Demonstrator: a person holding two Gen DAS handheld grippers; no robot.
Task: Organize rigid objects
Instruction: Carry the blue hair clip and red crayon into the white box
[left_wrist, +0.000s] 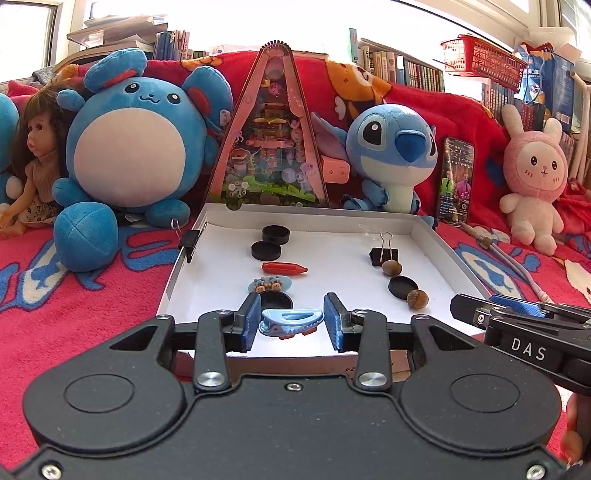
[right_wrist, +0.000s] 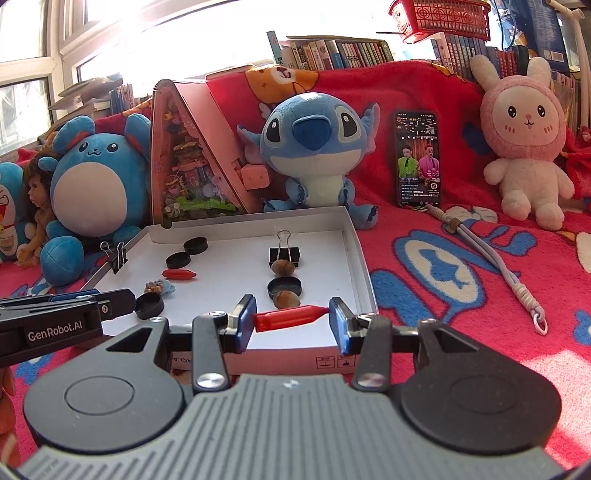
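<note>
A white shallow box lid (left_wrist: 428, 236) (right_wrist: 354, 254) lies on a red blanket and holds small items. My left gripper (left_wrist: 292, 320) is closed on a light blue hair clip (left_wrist: 290, 322) at the box's near edge. My right gripper (right_wrist: 291, 317) is closed end to end on a red bullet-shaped piece (right_wrist: 290, 316), at the near right of the box. Inside are black round caps (left_wrist: 275, 234) (right_wrist: 195, 245), a second red piece (left_wrist: 283, 268) (right_wrist: 179, 274), acorns (left_wrist: 391, 267) (right_wrist: 282, 267), a black binder clip (left_wrist: 384, 254) (right_wrist: 284, 254) and a blue bear clip (left_wrist: 270, 284) (right_wrist: 157, 286).
Another binder clip (left_wrist: 190, 242) (right_wrist: 118, 254) grips the box's left wall. Plush toys (left_wrist: 136, 140) (right_wrist: 317, 147), a triangular pink diorama (left_wrist: 269, 147), a phone (right_wrist: 419, 158) and a doll (left_wrist: 33, 166) line the back. A lanyard cord (right_wrist: 491, 266) lies on the blanket to the right.
</note>
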